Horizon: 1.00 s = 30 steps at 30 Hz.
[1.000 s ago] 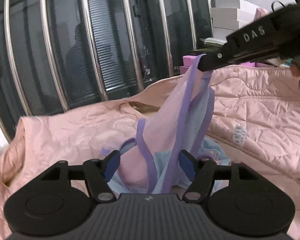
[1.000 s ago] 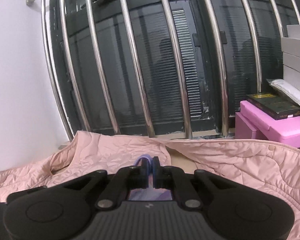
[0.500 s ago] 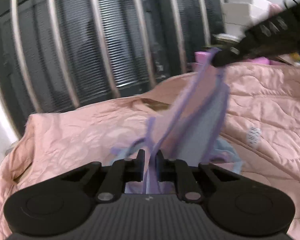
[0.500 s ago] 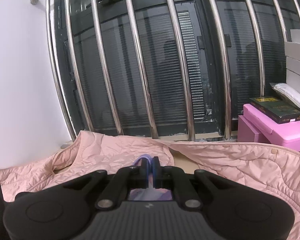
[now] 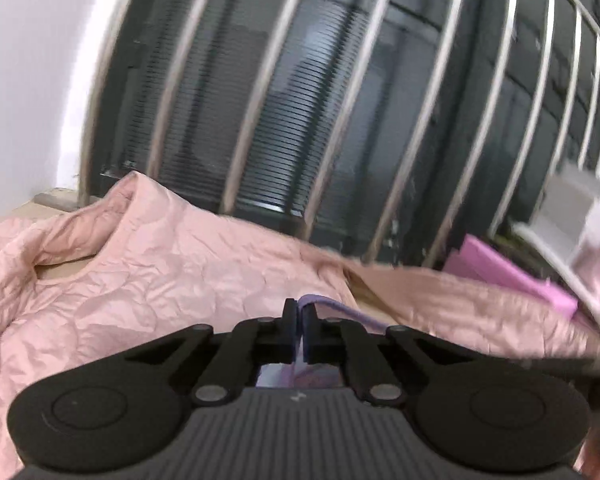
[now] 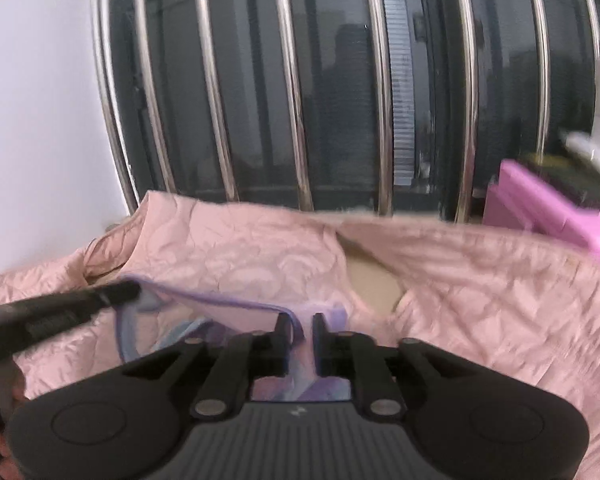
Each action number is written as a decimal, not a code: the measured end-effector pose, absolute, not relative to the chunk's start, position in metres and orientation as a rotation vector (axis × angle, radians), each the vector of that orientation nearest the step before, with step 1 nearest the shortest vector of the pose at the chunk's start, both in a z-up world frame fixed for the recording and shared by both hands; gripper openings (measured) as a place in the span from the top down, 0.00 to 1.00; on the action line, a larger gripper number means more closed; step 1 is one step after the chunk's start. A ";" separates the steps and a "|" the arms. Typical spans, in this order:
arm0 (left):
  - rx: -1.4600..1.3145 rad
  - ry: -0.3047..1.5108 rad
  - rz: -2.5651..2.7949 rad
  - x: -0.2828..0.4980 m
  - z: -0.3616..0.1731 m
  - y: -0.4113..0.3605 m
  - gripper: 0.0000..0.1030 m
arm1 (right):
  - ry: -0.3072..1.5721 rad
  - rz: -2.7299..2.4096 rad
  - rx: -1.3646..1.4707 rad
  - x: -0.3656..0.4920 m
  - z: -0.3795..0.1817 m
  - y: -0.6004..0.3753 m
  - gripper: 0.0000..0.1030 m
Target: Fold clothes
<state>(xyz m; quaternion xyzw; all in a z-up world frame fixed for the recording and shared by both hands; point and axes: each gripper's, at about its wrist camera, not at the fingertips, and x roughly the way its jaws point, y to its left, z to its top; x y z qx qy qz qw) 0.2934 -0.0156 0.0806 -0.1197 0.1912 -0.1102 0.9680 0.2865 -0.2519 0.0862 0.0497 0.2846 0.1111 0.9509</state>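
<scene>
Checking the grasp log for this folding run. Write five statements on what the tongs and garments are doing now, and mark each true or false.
1. The left tongs are shut on the purple-trimmed garment. True.
2. The right tongs hold nothing. False: the garment's fabric sits between their fingers.
3. The garment's purple edge runs between the two tongs. True.
4. The pink quilted jacket lies spread beneath the garment. True.
5. The pink box rests on top of the jacket's middle. False: it stands at the right, by the window bars.

Left gripper (image 5: 300, 322), right gripper (image 6: 301, 334): matte black, ribbed housing, round side discs, silver pivot screws, small white logo.
</scene>
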 end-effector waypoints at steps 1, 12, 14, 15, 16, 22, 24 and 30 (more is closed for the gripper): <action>-0.250 0.376 -0.211 0.292 0.084 -0.013 0.98 | 0.593 0.243 0.133 0.288 0.084 -0.254 0.82; -0.269 0.358 -0.157 0.287 0.091 -0.009 0.98 | 0.611 0.371 0.356 0.285 0.091 -0.276 0.32; -0.267 0.354 -0.144 0.286 0.091 -0.007 0.98 | 0.659 0.323 0.303 0.289 0.086 -0.270 0.36; -0.267 0.353 -0.138 0.286 0.092 -0.007 0.98 | 0.679 0.322 0.284 0.290 0.084 -0.266 0.49; -0.270 0.354 -0.136 0.286 0.092 -0.007 0.98 | 0.686 0.356 0.265 0.289 0.085 -0.263 0.56; -0.258 0.350 -0.148 0.285 0.094 -0.009 0.98 | 0.748 0.459 0.104 0.291 0.070 -0.230 0.64; -0.246 0.346 -0.145 0.284 0.095 -0.011 0.98 | 0.784 0.432 0.068 0.299 0.056 -0.220 0.93; -0.265 0.334 -0.130 0.283 0.096 -0.002 0.98 | 0.558 0.385 0.174 0.282 0.082 -0.234 0.97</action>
